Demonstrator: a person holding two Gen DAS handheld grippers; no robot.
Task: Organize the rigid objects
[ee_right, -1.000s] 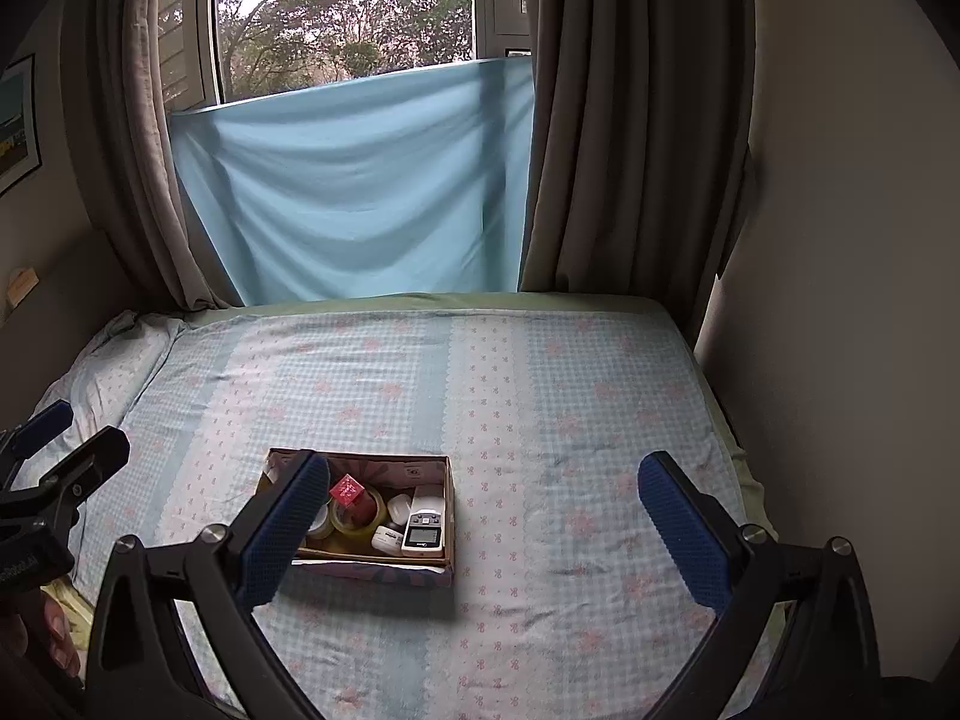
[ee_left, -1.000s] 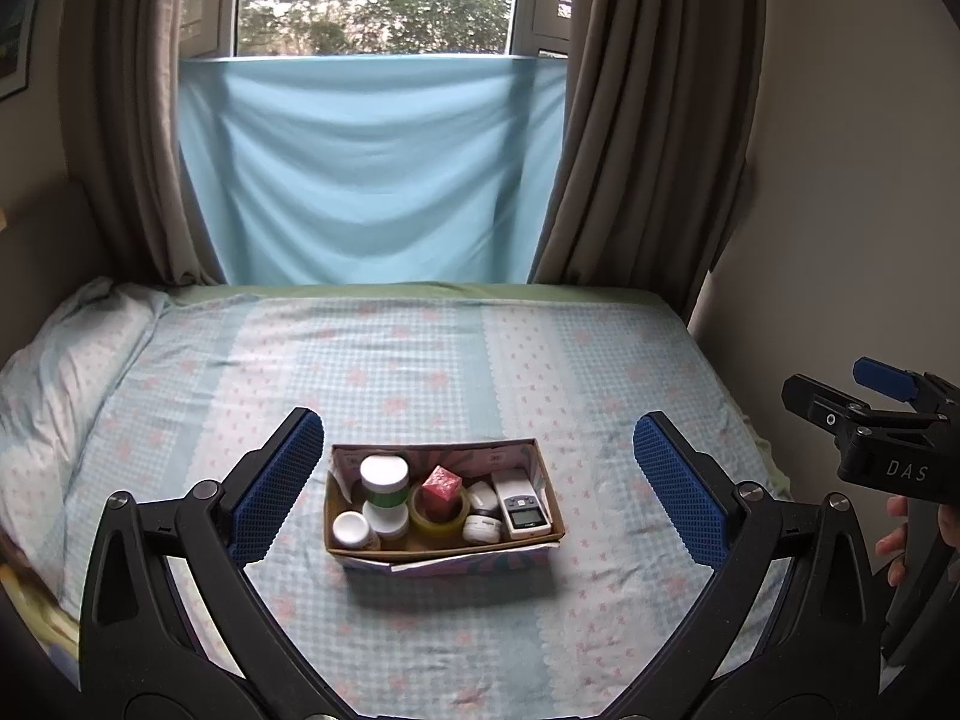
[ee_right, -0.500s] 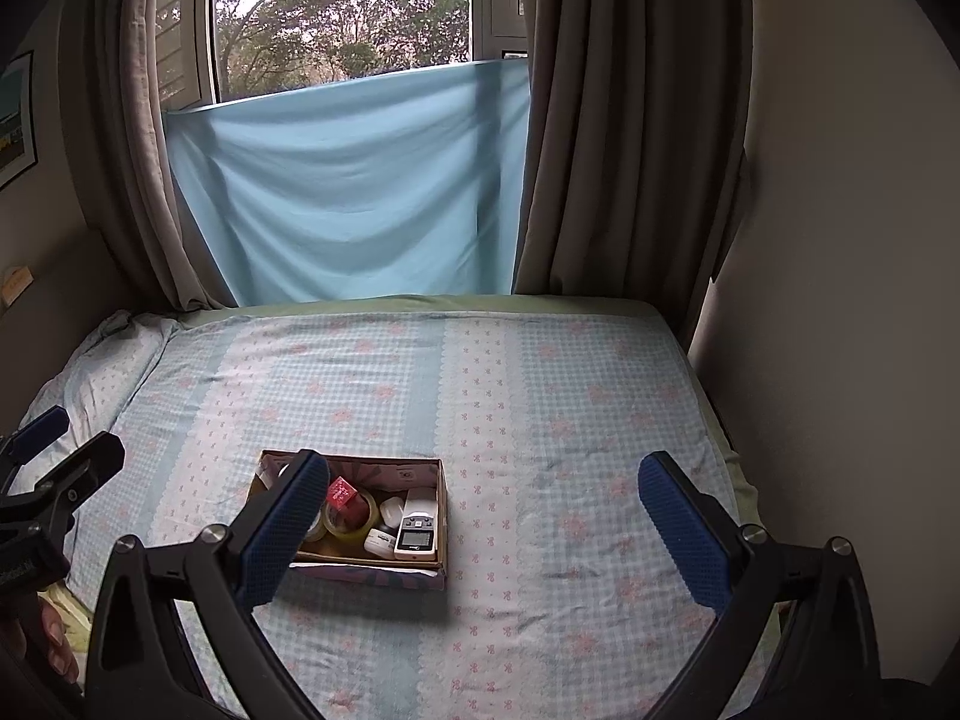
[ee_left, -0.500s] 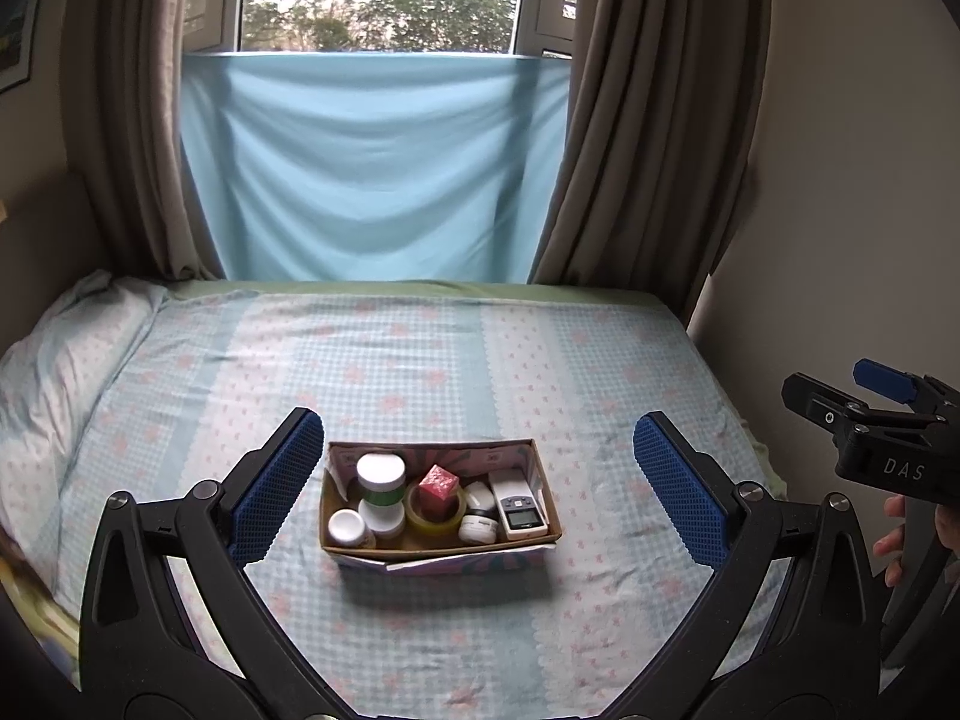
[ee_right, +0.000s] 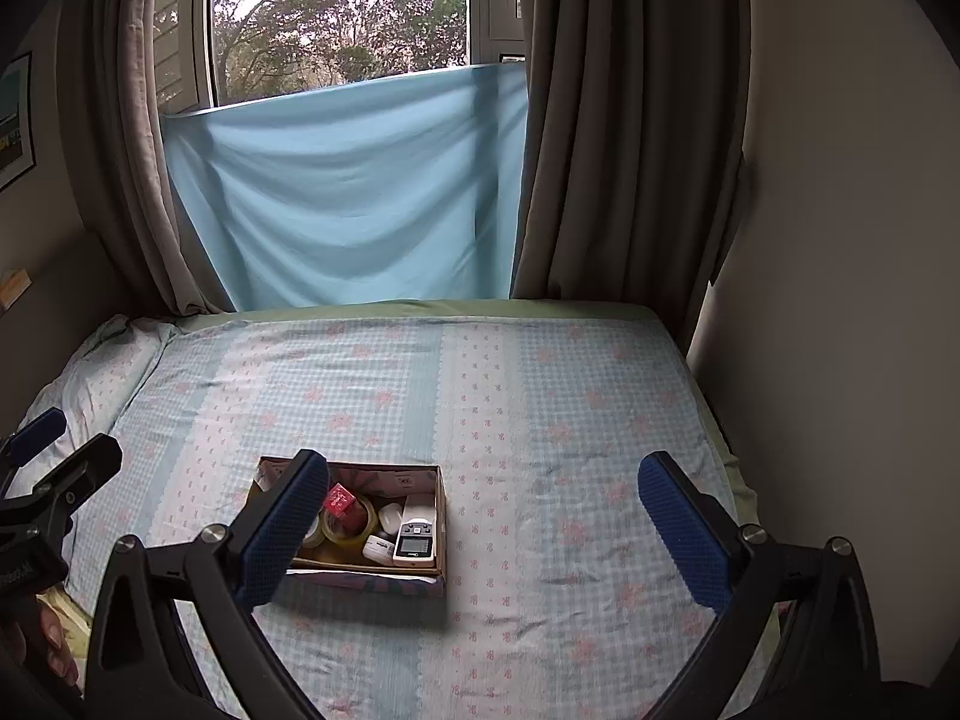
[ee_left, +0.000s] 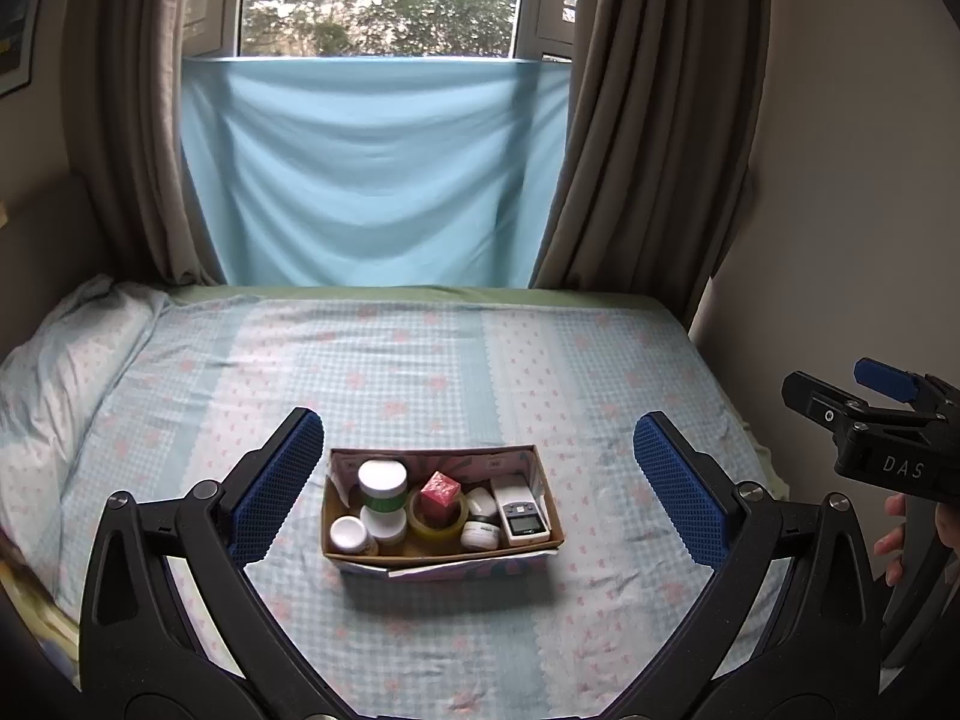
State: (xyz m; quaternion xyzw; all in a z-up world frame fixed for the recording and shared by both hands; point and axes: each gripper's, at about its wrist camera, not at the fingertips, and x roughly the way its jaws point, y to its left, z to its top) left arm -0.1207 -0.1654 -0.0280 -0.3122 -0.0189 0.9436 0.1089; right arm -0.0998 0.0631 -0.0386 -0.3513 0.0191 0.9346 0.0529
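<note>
A shallow cardboard box (ee_left: 445, 554) sits on the bed. It holds white-lidded jars (ee_left: 381, 479), a tape roll (ee_left: 437, 523) with a red cube (ee_left: 441, 488) on it, small white tubs (ee_left: 480, 534) and a white meter with a screen (ee_left: 523, 517). The box also shows in the right wrist view (ee_right: 441, 504). My left gripper (ee_left: 477, 489) is open and empty, held above and in front of the box. My right gripper (ee_right: 483, 528) is open and empty, to the right of the box.
The bed (ee_left: 420, 360) has a blue checked sheet. A pillow (ee_left: 54, 384) lies at the left. A blue cloth (ee_left: 372, 168) and brown curtains (ee_left: 654, 120) hang at the window behind. A wall (ee_left: 852, 180) runs along the right side.
Both grippers have shifted slightly; the box sits a little further left in each view. Jaws stayed open and the box contents did not move.
</note>
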